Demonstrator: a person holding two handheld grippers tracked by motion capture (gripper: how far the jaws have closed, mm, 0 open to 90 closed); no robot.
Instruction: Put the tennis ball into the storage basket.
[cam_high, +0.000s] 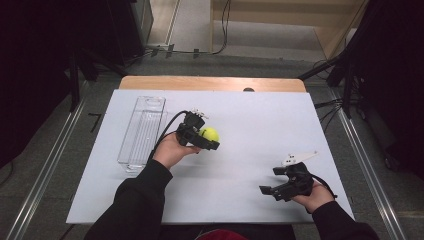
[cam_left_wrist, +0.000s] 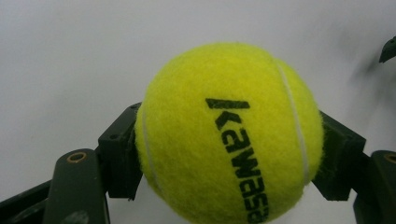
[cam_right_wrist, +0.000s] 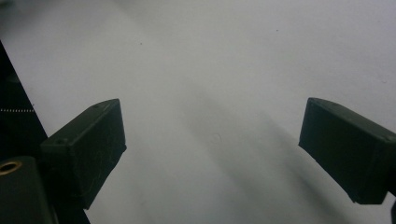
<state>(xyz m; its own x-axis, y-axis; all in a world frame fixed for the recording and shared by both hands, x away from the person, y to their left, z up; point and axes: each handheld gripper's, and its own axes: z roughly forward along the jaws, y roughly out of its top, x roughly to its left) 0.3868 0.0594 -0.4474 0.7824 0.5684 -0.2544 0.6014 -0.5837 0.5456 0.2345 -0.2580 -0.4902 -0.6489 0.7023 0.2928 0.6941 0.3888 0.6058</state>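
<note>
White tabletop w/ a clear bin at frame left. Your left gripper pinches the tennis ball near center; bin lies just left of it, long axis running up-frame. Right gripper is spread, nothing in it, lower right.

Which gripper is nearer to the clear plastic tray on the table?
The left gripper. It sits just right of the clear tray, shut on a yellow tennis ball. The right gripper is far off, near the table's front right corner, open.
</note>
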